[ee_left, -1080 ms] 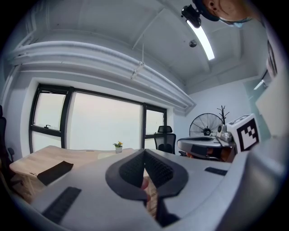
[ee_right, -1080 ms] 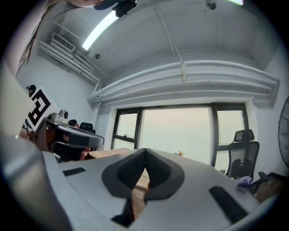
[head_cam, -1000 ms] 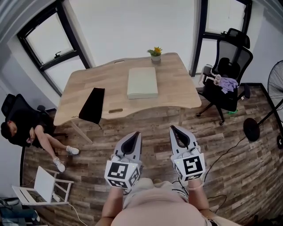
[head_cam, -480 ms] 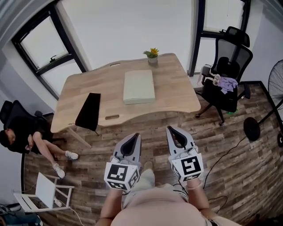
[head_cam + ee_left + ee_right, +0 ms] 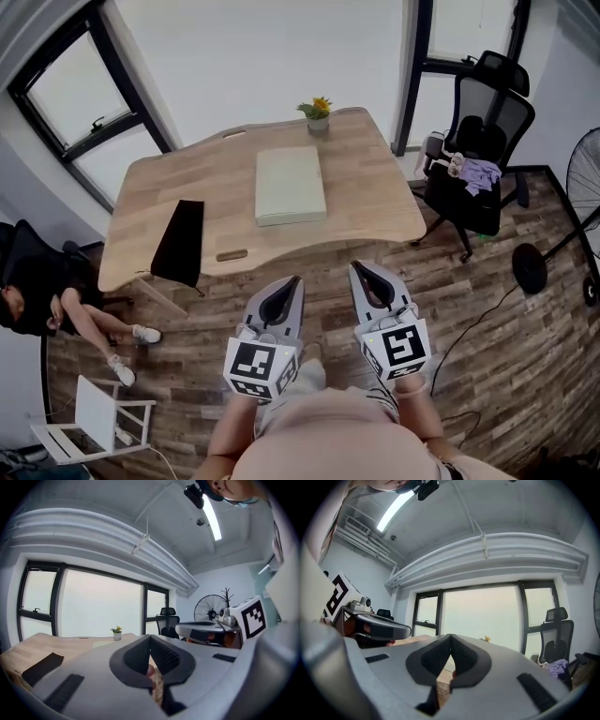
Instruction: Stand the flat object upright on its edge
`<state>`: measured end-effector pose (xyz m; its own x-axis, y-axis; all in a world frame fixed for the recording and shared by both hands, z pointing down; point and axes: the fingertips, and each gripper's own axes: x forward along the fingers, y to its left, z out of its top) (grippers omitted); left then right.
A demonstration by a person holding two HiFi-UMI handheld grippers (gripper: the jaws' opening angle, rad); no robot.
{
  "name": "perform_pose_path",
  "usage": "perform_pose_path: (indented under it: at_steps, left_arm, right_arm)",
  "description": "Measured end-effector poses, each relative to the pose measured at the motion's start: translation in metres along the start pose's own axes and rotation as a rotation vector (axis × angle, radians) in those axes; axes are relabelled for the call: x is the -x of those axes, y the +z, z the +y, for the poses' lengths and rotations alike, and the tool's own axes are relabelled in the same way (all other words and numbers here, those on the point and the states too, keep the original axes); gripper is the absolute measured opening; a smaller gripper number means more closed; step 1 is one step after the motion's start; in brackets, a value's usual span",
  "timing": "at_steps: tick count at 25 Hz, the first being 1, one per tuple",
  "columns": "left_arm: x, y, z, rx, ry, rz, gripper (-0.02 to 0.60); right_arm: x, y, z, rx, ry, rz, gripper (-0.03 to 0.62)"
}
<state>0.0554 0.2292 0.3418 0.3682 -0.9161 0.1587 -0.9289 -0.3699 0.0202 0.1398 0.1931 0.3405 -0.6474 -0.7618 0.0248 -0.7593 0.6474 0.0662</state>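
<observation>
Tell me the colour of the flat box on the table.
The box is pale green; clearest in head view.

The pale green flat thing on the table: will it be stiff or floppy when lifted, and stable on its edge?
Probably stiff: the pale green slab lies with straight edges and square corners. On edge it may tip easily, since its side looks thin beside its broad face.
</observation>
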Motion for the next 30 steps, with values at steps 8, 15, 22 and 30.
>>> perform_pose_path:
  at_steps: [8, 15, 22, 30]
  left_arm:
    - [-0.022, 0.003, 0.031, 0.001, -0.040, 0.004, 0.009]
    - [-0.037, 0.004, 0.066, -0.001, -0.068, 0.014, 0.009]
    - [-0.054, 0.002, 0.099, -0.005, -0.096, 0.026, 0.009]
    - [-0.072, 0.000, 0.126, 0.004, -0.136, 0.029, 0.009]
  right_arm:
    - [-0.043, 0.003, -0.002, 0.012, -0.005, 0.016, 0.000]
    - [-0.082, 0.000, 0.002, 0.025, -0.016, 0.046, 0.000]
    - [-0.118, -0.004, 0.003, 0.029, -0.046, 0.065, 0.000]
    - [-0.144, -0.012, -0.004, 0.001, -0.090, 0.096, 0.000]
